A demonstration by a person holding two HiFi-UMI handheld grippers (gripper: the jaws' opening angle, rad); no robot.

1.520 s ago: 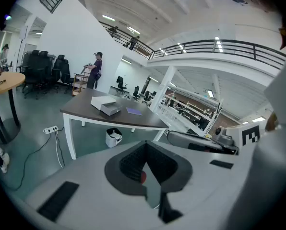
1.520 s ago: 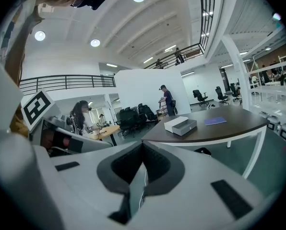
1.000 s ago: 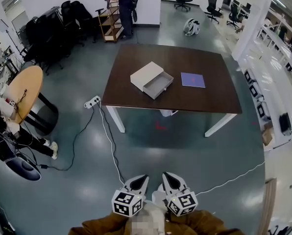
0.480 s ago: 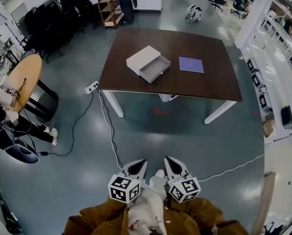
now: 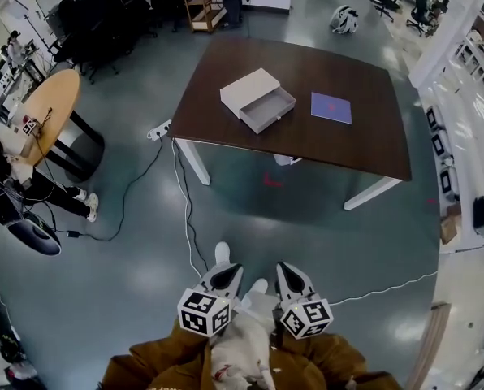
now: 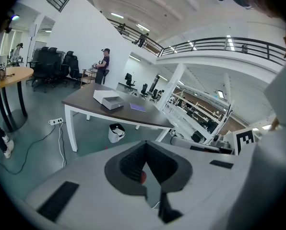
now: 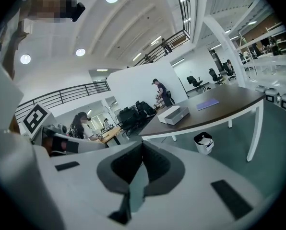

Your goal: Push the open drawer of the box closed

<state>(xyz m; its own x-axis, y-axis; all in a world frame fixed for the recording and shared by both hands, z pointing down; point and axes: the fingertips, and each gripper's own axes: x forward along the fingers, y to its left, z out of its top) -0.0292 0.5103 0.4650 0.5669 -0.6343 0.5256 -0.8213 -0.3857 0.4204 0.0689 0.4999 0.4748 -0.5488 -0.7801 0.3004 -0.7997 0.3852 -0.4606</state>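
Box: a pale flat box [image 5: 247, 89] lies on the left half of the dark table [image 5: 307, 146], nearer its left edge than its right, set at a slant to the table's edges.
Drawer: the drawer [image 5: 269, 110] stands pulled out of the box, towards the table's near edge and middle; its grey inside looks bare.
Other thing on the table: a thin purple pad [image 5: 331, 108] lies flat to the right of the drawer, apart from it, about midway between the near and far edges.
Left gripper: the left gripper [image 5: 224, 279] is held low before the person's body, over the floor and well apart from the table; its marker cube faces up.
Left jaws: pressed together at the tips, nothing between them; the box [image 6: 108, 99] shows small and far off beyond them.
Right gripper: the right gripper [image 5: 289, 278] hangs just beside the left one, equally far from the table.
Right jaws: pressed together as well, pinching nothing; the box [image 7: 172, 114] again lies far ahead on the table.
Under the table: a white waste bin [image 6: 116, 132] stands on the floor.
Floor: a white power strip [image 5: 160, 128] lies by the table's near left leg, with a white cable [image 5: 185, 226] running towards the person.
Surroundings: a round wooden side table [image 5: 43, 120] stands off to the left.
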